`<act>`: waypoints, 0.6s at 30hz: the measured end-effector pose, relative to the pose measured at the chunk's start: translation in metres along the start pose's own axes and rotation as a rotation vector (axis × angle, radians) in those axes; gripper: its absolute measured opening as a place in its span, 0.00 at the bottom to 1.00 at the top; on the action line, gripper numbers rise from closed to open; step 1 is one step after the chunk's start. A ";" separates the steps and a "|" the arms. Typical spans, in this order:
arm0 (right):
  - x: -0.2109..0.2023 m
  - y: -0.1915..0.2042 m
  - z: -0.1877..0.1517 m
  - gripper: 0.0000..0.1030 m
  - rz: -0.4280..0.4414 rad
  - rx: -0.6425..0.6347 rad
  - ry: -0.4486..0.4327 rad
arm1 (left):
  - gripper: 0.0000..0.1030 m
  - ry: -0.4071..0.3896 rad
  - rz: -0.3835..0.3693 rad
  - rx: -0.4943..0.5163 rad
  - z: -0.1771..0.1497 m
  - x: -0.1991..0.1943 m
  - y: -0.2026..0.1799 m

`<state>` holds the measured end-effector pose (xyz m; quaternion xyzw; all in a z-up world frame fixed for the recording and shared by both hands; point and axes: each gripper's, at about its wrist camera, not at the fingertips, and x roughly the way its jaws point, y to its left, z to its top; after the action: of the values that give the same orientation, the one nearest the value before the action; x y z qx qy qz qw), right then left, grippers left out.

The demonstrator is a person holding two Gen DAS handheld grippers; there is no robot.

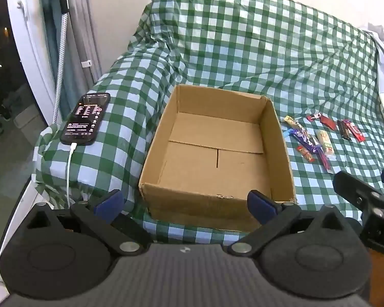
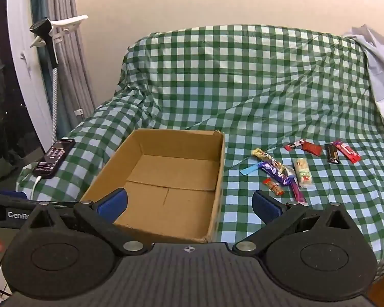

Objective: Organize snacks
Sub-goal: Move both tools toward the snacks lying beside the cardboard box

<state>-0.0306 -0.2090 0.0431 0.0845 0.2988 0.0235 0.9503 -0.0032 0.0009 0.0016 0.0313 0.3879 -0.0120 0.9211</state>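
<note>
Blue-padded fingers [image 1: 108,202] of the left gripper [image 1: 185,203] stand wide apart with nothing between them, hovering at the near wall of the box [image 1: 199,199]. The right gripper [image 2: 189,203] is likewise spread open and empty, its left finger over the box's near corner and its right finger [image 2: 265,206] above the cloth [image 2: 243,81], just short of the snacks.

The cardboard box sits open-topped on a green-and-white checked cloth, and only its bare floor flaps show inside. To its right, on the cloth, lie the snacks in two loose groups. The nearer group holds a purple bar [image 2: 275,174], a yellow-tipped bar [image 2: 265,157] touching it, a pale bar [image 2: 303,172], a small orange bar [image 2: 274,186], a thin purple stick [image 2: 297,190] and a blue strip [image 2: 248,170]. Farther right lie a red packet [image 2: 311,147], a small red-and-white sweet [image 2: 293,145], a dark bar [image 2: 332,153] and a red bar [image 2: 347,151] beside it.

Left of the box, a phone [image 1: 85,119] lies screen-up on the cloth with a white cable [image 1: 69,168] plugged in. Behind it hang curtains [image 2: 69,76].
</note>
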 end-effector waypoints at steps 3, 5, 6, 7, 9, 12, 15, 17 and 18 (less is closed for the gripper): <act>-0.015 0.007 -0.005 1.00 -0.008 -0.009 -0.034 | 1.00 -0.023 0.007 -0.011 -0.001 -0.010 0.004; -0.020 0.011 -0.006 1.00 -0.007 -0.032 -0.069 | 1.00 -0.038 -0.022 -0.022 0.005 -0.008 0.013; -0.023 0.013 -0.005 1.00 -0.009 -0.048 -0.075 | 1.00 -0.034 -0.017 -0.030 0.006 -0.007 0.013; -0.024 0.016 -0.003 1.00 -0.008 -0.067 -0.068 | 1.00 -0.029 -0.007 -0.030 0.002 -0.006 0.010; -0.022 0.021 0.000 1.00 -0.001 -0.074 -0.054 | 1.00 -0.040 -0.004 -0.022 0.002 -0.013 0.008; -0.022 0.015 -0.006 1.00 0.014 -0.013 -0.026 | 1.00 -0.037 0.009 0.000 -0.003 -0.016 0.001; -0.022 0.008 -0.008 1.00 0.008 0.038 -0.017 | 1.00 -0.026 -0.001 0.028 -0.006 -0.016 -0.004; -0.023 0.005 -0.009 1.00 0.008 0.062 -0.027 | 1.00 -0.017 0.000 0.040 -0.006 -0.014 -0.006; -0.023 0.005 -0.010 1.00 0.014 0.067 -0.026 | 1.00 -0.015 0.008 0.047 -0.006 -0.013 -0.007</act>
<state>-0.0551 -0.2047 0.0486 0.1188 0.2862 0.0189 0.9506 -0.0171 -0.0056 0.0067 0.0542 0.3804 -0.0175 0.9230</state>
